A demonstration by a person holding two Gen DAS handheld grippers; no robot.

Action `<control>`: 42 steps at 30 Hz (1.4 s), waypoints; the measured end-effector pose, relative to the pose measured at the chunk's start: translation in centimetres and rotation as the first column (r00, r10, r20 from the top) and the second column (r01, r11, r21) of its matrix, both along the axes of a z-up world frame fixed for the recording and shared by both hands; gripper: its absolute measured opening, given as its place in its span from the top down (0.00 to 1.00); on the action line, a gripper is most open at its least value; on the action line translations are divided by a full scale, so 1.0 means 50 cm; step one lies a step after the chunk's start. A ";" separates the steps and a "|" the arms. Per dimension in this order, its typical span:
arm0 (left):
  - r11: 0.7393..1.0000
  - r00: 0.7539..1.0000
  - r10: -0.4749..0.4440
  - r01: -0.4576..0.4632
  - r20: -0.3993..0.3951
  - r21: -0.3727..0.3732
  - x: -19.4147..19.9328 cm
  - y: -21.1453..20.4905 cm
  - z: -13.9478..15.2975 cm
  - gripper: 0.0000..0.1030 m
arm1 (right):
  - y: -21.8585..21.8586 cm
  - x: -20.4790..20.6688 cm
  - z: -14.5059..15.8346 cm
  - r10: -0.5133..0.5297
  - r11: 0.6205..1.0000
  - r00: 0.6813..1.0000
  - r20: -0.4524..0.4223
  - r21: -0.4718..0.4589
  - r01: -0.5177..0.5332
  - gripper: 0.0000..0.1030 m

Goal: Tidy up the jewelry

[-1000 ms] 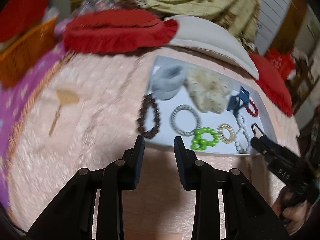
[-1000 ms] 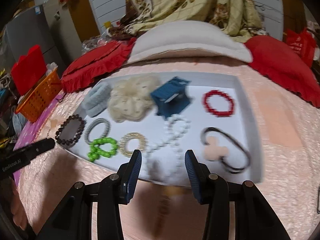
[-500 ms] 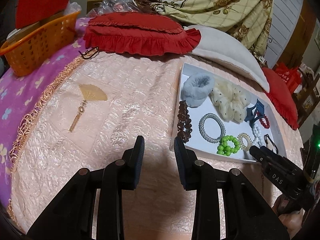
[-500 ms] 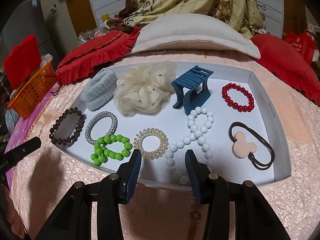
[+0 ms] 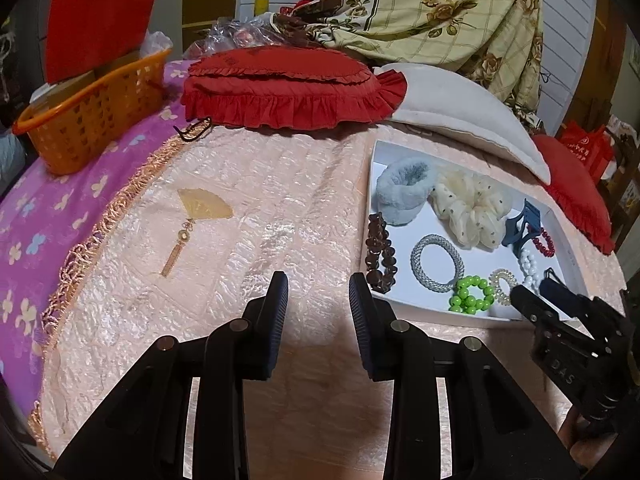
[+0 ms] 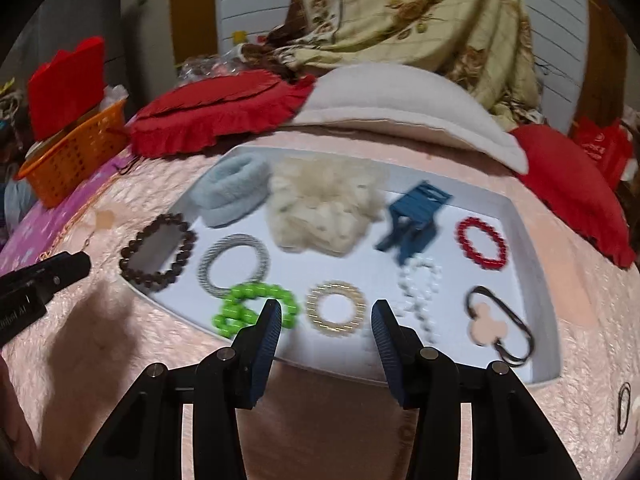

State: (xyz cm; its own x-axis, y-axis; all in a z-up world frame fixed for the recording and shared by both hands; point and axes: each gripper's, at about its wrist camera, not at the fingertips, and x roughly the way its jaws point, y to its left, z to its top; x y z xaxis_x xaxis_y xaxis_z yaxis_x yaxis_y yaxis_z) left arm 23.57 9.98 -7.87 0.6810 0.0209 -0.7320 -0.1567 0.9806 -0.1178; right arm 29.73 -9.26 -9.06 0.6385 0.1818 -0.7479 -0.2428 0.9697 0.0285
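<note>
Your left gripper (image 5: 318, 296) and right gripper (image 6: 325, 322) both gape, grasping nothing, near the white tray (image 6: 516, 216). "DAS" reads on your right gripper's body.

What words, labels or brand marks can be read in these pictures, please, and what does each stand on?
"DAS": on the body of the right claw, seen from the left wrist view.
White lettering on the left claw: cut off, unreadable.
Print on the red bag: too small to read.
</note>
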 end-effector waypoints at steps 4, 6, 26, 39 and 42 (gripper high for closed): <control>1.000 1.000 0.006 -0.006 0.004 0.021 -0.002 -0.002 -0.001 0.70 | 0.022 0.026 -0.016 -0.001 1.000 0.999 -0.045 0.011 0.002 0.56; 1.000 1.000 0.005 -0.005 0.007 0.021 -0.002 -0.001 0.000 0.70 | 0.022 0.031 -0.028 -0.008 1.000 0.997 -0.077 0.013 0.009 0.56; 0.999 0.995 0.031 -0.035 0.098 0.036 -0.048 -0.006 0.041 0.61 | -0.104 -0.184 0.036 -0.070 0.995 0.997 0.029 0.067 0.068 0.56; 0.975 0.947 0.073 -0.134 0.312 0.180 -0.251 -0.093 0.179 0.23 | -0.187 -0.288 0.043 -0.175 0.975 0.984 0.030 0.147 0.169 0.56; 0.968 0.939 0.082 -0.154 0.333 0.197 -0.295 -0.107 0.202 0.23 | -0.189 -0.308 0.058 -0.177 0.973 0.983 0.049 0.161 0.167 0.56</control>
